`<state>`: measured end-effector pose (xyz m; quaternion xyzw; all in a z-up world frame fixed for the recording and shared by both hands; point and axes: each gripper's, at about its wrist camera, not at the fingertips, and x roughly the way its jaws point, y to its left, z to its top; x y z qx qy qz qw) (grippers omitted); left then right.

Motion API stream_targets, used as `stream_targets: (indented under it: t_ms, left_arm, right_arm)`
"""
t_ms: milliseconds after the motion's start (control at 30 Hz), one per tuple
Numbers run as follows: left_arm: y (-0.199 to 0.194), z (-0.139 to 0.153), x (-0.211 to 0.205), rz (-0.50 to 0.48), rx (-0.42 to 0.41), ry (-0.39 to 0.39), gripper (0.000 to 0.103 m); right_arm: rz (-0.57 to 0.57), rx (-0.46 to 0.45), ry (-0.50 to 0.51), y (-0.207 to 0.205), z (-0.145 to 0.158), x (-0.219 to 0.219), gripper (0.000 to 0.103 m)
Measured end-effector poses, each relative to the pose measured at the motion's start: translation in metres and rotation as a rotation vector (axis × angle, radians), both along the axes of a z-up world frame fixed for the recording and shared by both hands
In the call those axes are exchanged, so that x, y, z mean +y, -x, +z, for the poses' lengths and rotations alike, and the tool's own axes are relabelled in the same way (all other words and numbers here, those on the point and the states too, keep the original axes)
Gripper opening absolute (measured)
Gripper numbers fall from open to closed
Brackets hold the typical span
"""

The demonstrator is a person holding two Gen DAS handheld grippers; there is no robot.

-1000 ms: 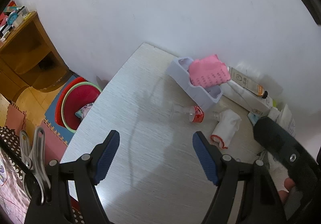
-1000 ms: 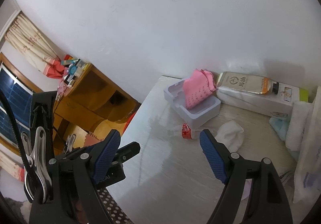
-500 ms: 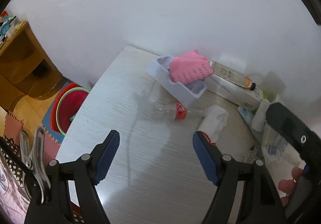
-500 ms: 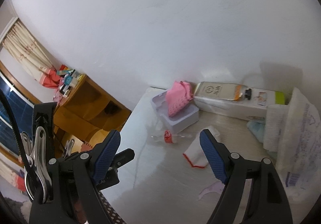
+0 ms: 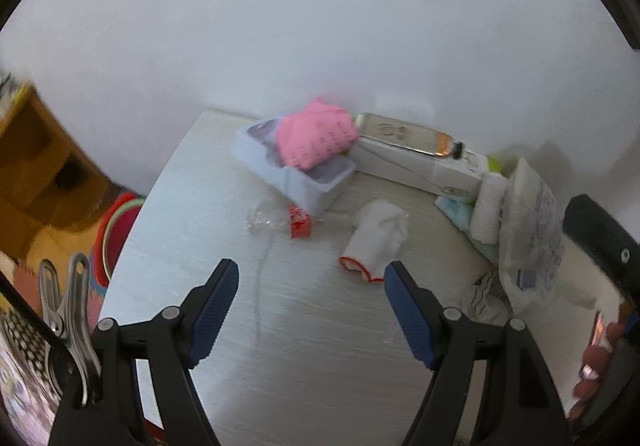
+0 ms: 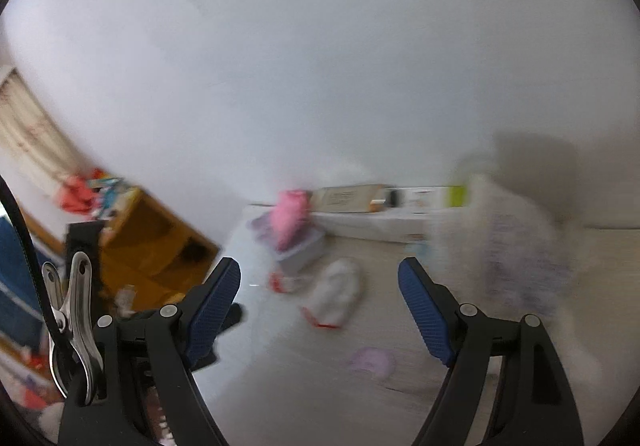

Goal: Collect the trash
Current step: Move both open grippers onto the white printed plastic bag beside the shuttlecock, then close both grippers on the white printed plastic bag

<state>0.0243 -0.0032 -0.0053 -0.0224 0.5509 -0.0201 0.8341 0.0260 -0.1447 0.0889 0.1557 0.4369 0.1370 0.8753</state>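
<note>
Over the table [image 5: 280,386], from your left wrist view, your left gripper [image 5: 311,304] hangs with its jaws spread wide and nothing between them. The obvious trash is the crushed clear bottle [image 5: 280,220] with the red label, lying on its side toward the table's far edge, just in front of the white tray [image 5: 296,178] that holds the pink cloth [image 5: 316,138]. Its long axis runs roughly parallel to that far edge, so across your line of reach, and it sits ahead of the jaws and a touch left of centre. The white sock [image 5: 374,242] with red trim is closer, nearly touching your right-hand fingertip in the picture. Probably easiest to come straight ahead and pinch the bottle across its width.

From the right wrist view everything's smeared by motion, but your right gripper [image 6: 319,304] is also wide apart and empty. The sock [image 6: 336,294] sits between the jaws, the bottle [image 6: 280,282] further off toward the left edge, and a pale purple scrap [image 6: 372,362] lies nearest. I'd say your left hand is better lined up for the bottle.
</note>
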Motion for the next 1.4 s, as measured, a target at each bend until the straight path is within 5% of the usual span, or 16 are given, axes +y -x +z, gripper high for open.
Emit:
stream_targets:
  t_ms: [567,900,1133,1400]
  left_arm:
    - [0.003,-0.014,-0.079,-0.173,0.002,0.029,0.079]
    - [-0.023,-0.012,-0.133,-0.274,-0.001,0.066,0.079]
    - [-0.042,-0.02,-0.172,-0.334,0.031,0.142,0.079]
    - [-0.06,-0.049,-0.207,-0.353,0.072,0.138,0.079]
  right_arm:
    - [-0.268,0.079,0.149,0.052,-0.032,-0.103,0.083]
    - [-0.351,0.142,0.045,0.052,-0.062,-0.135,0.083]
    - [-0.351,0.172,-0.076,0.054,-0.078,-0.157,0.063]
    - [-0.298,0.183,-0.128,0.055,-0.088,-0.161,0.045]
